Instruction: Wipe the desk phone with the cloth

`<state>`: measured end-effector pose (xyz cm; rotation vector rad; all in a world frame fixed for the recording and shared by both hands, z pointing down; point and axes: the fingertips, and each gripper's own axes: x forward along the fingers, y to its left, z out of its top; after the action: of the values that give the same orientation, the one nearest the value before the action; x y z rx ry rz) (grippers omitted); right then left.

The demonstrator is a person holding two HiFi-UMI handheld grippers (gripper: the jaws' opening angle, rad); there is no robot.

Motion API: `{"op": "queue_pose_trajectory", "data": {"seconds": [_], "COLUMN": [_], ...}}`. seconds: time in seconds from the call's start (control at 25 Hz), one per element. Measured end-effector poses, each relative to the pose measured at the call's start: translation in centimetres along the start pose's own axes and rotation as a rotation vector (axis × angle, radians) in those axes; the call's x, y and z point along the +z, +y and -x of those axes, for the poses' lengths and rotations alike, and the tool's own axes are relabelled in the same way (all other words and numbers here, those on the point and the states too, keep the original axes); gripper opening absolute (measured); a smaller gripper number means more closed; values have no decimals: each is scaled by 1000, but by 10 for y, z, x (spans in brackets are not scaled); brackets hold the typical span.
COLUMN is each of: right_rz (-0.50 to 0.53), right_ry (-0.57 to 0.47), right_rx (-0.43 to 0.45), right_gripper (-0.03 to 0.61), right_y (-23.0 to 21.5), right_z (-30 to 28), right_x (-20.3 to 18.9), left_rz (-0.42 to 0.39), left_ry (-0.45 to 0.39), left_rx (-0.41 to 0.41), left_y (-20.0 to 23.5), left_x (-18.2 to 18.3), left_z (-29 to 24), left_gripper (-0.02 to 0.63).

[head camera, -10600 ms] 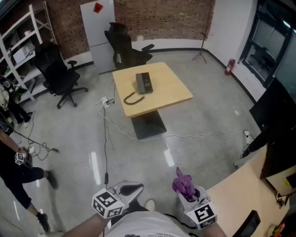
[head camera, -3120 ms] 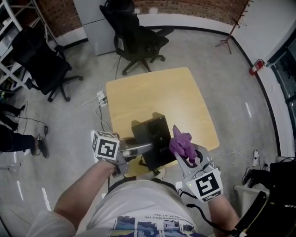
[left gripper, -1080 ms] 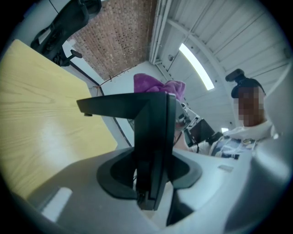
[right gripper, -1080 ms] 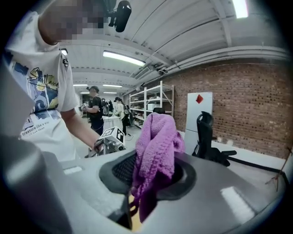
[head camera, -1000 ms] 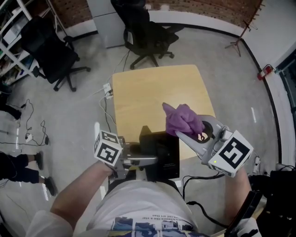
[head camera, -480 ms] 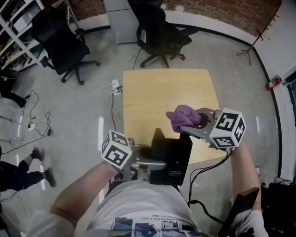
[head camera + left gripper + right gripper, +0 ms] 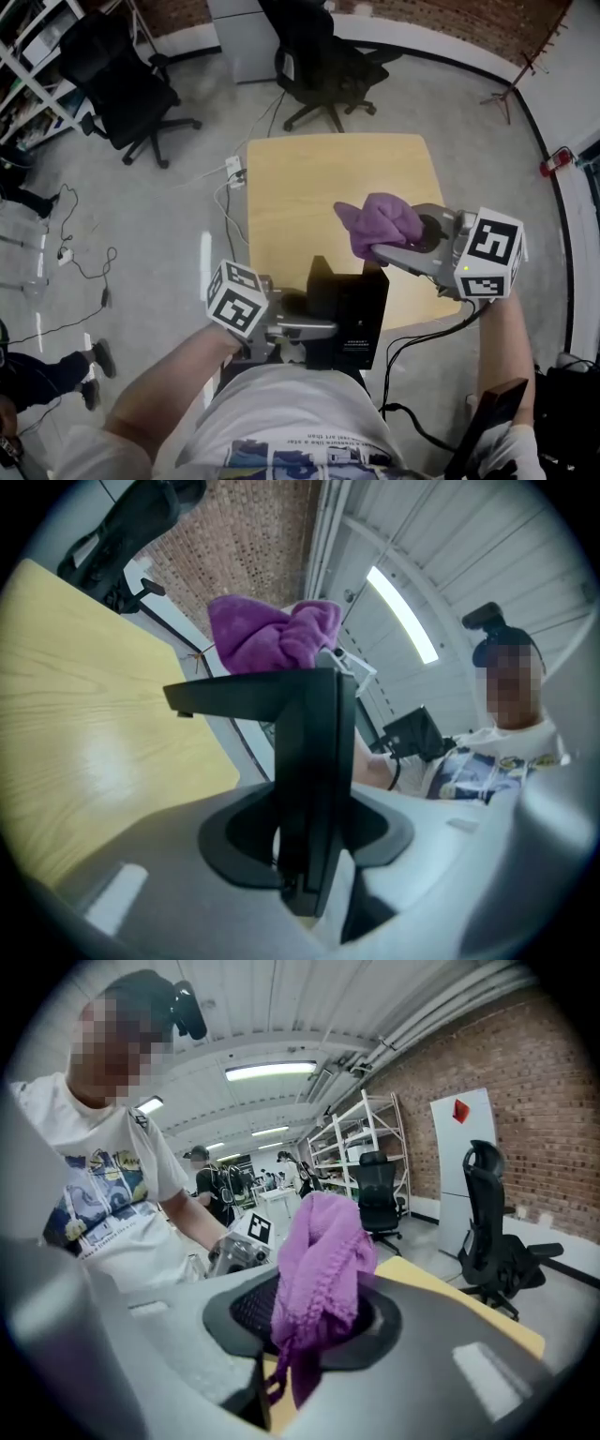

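Note:
In the head view my left gripper (image 7: pixel 317 328) is shut on the black desk phone (image 7: pixel 349 314), gripping its left edge and holding it at the near edge of the wooden table (image 7: pixel 319 183). In the left gripper view the phone (image 7: pixel 305 761) stands on edge between the jaws of that gripper (image 7: pixel 300 860). My right gripper (image 7: pixel 382 247) is shut on a bunched purple cloth (image 7: pixel 377 223), which hangs just over the phone's far top edge. The cloth (image 7: pixel 319 1260) fills the jaws of the right gripper (image 7: pixel 305 1335) in its own view and rises behind the phone as a purple cloth (image 7: pixel 272 635).
Black office chairs (image 7: pixel 323 61) stand beyond the table and at the far left (image 7: pixel 122 89). Cables (image 7: pixel 220 197) trail over the grey floor left of the table. A black cord (image 7: pixel 412 352) hangs by the table's near right corner. White shelving (image 7: pixel 28 66) lines the left wall.
My right gripper has swung to the right and tipped downward, carrying the cloth closer over the phone's top edge. The left gripper and the phone have stayed put.

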<state>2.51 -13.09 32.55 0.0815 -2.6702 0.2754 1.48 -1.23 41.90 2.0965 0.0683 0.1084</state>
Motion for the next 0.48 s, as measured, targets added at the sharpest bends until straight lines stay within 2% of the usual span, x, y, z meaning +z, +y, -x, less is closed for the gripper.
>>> {"op": "queue_pose_trajectory", "data": {"seconds": [0.2, 0.36, 0.48], "right_rz": [69, 114, 111], "right_ry": [-27, 60, 115], "right_rx": [123, 209, 240], "right_gripper": [104, 104, 104], "right_y": [37, 48, 47], "right_z": [-27, -33, -37], "right_x": [22, 13, 1], "left_rz": [-5, -3, -2], "left_ry": [28, 39, 43], "left_rx": [-10, -18, -17], "left_y": [8, -1, -6], "left_x": [-8, -1, 1], "left_z": [9, -7, -14], "left_gripper": [178, 178, 178]}}
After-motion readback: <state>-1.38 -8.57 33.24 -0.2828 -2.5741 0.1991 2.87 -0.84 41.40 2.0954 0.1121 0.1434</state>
